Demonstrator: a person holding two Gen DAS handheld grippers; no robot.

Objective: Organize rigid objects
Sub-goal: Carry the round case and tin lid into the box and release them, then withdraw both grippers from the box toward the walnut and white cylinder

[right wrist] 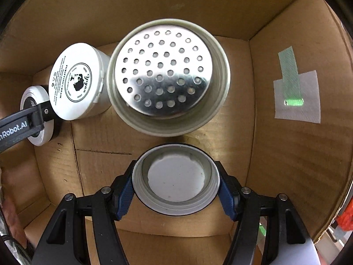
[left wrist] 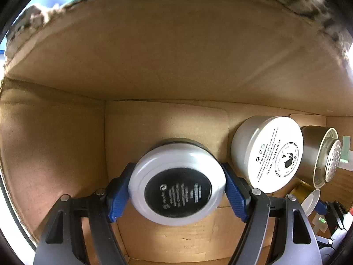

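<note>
Both grippers reach down into a cardboard box (left wrist: pixel 154 55). My left gripper (left wrist: pixel 177 172) is shut on a round white jar (left wrist: pixel 176 196) with a black oval label, its blue pads (left wrist: pixel 119 196) pressed on both sides, low over the box floor. My right gripper (right wrist: pixel 175 174) is shut on a white screw lid (right wrist: pixel 176 178), hollow side facing the camera. Just ahead of the lid stands a metal cup (right wrist: pixel 167 77) with a perforated strainer inside. A white cream jar (right wrist: pixel 75 81) with printed text stands left of the cup, between it and the left gripper (right wrist: pixel 33 119).
The box walls (right wrist: pixel 286 165) close in on all sides. A white patch with green tape (right wrist: pixel 291 81) is stuck on the right wall. The cream jar (left wrist: pixel 273 154) and the metal cup (left wrist: pixel 320 156) stand right of the held jar. Bare box floor (right wrist: pixel 99 176) lies left of the lid.
</note>
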